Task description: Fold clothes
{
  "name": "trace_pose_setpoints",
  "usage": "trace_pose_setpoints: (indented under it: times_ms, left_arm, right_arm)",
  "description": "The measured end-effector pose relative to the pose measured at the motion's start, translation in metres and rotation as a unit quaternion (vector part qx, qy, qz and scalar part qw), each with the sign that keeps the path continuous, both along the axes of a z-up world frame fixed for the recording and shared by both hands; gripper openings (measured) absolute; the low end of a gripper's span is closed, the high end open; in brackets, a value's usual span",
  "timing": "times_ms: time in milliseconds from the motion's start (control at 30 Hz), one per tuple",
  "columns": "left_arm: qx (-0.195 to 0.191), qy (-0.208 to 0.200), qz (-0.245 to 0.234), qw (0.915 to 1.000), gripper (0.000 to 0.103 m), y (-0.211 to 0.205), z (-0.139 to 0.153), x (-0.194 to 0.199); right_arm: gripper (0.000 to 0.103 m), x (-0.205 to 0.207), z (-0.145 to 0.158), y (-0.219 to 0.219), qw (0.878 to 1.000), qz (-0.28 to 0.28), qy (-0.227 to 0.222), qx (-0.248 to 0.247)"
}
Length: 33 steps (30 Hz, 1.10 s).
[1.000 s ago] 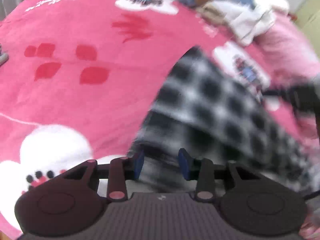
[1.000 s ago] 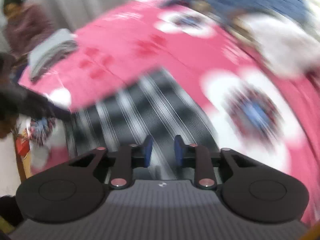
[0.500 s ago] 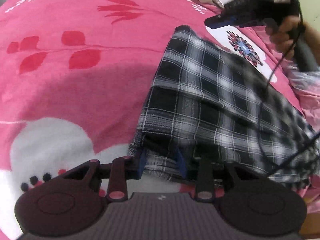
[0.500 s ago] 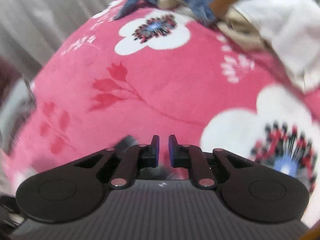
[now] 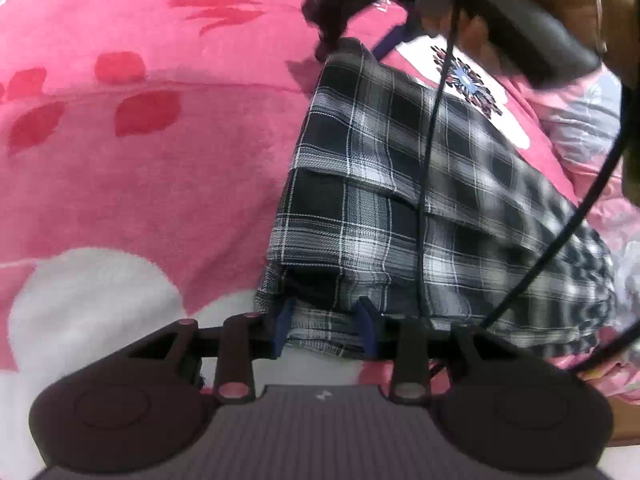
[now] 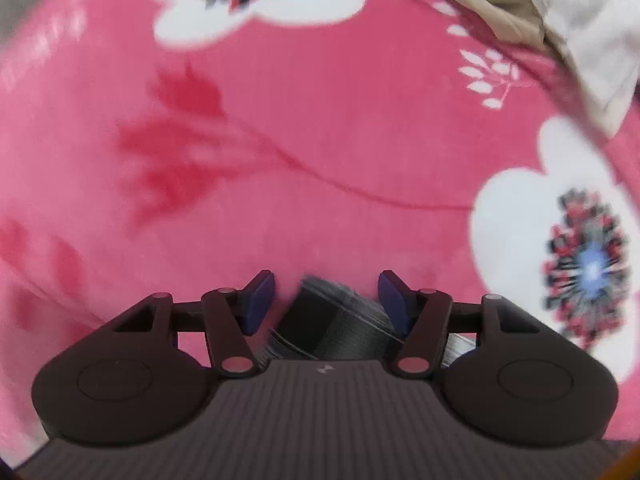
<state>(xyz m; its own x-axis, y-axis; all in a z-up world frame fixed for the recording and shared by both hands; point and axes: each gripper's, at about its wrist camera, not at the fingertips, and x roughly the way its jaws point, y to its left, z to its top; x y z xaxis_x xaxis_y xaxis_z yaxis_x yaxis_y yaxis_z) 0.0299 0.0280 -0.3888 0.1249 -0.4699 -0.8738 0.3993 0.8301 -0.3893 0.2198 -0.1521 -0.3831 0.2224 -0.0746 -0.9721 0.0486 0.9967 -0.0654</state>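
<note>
On the pink flowered blanket [image 5: 140, 168] the folded plaid garment [image 5: 400, 184] is lying long axis away from me, running from my left gripper [image 5: 325, 330] to my right gripper [image 6: 326, 300]. Left is clamping the near hem, partly closed on bunched cloth. Right's jaws are opening over the far corner, fabric sitting between the pads [image 6: 394, 300], not pressed. Left is nearer the bulk.

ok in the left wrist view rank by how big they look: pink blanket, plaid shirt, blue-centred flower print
1. pink blanket
2. plaid shirt
3. blue-centred flower print, partly hidden by the right gripper, so unsure
</note>
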Motion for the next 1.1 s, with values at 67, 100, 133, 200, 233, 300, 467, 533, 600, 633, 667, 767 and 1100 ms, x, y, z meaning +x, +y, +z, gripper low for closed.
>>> trace_pose_setpoints:
  times_ms: [67,100,133,200,233,300,467,533,600,633,667,767,1100]
  left_arm:
    - [-0.009,0.008,-0.002,0.9999,0.037,0.003,-0.001,0.002]
    - [-0.014,0.012,-0.003,0.9998,0.037,0.005,-0.001,0.003]
    - [-0.016,0.014,-0.007,0.9997,0.037,0.006,-0.002,0.004]
    - [-0.022,0.018,-0.018,0.9995,0.036,0.008,-0.002,0.006]
    - [-0.024,0.018,-0.023,0.9993,0.036,0.009,-0.003,0.007]
    - [-0.029,0.020,-0.035,0.9988,0.036,0.011,-0.003,0.008]
    - [-0.039,0.028,-0.053,0.9974,0.036,0.016,-0.001,0.010]
    - [-0.046,0.029,-0.042,0.9977,0.036,0.024,0.002,0.010]
    - [-0.052,0.023,-0.027,0.9980,0.039,0.030,0.007,0.012]
    - [-0.052,0.016,-0.023,0.9983,0.044,0.031,0.009,0.012]
    - [-0.051,0.009,-0.021,0.9985,0.052,0.030,0.011,0.015]
    - [-0.026,-0.015,-0.019,0.9994,0.057,0.025,0.009,0.018]
    - [-0.030,-0.025,-0.026,0.9989,0.049,0.003,-0.001,0.017]
  right_arm:
    - [0.054,-0.008,-0.001,0.002,1.000,-0.015,-0.003,-0.016]
    - [0.030,-0.012,0.002,-0.003,0.999,-0.034,-0.008,-0.004]
    - [0.010,-0.015,0.005,-0.007,0.998,-0.054,-0.012,0.007]
    - [0.004,-0.022,0.014,-0.014,0.995,-0.097,-0.033,0.009]
    - [0.004,-0.025,0.020,-0.014,0.993,-0.108,-0.050,0.001]
    - [0.004,-0.030,0.029,-0.013,0.989,-0.117,-0.086,-0.011]
    - [0.006,-0.038,0.025,-0.018,0.983,-0.101,-0.150,-0.022]
    - [0.015,-0.043,0.046,-0.028,0.977,-0.123,-0.173,-0.012]
    - [0.047,-0.045,0.059,-0.035,0.976,-0.136,-0.170,0.008]
    - [0.049,-0.044,0.060,-0.037,0.979,-0.135,-0.148,0.024]
    - [0.049,-0.043,0.061,-0.038,0.982,-0.133,-0.127,0.041]
    - [0.054,-0.040,0.049,-0.035,0.983,-0.141,-0.069,0.099]
    - [0.058,-0.023,0.005,-0.005,0.990,-0.127,0.024,0.051]
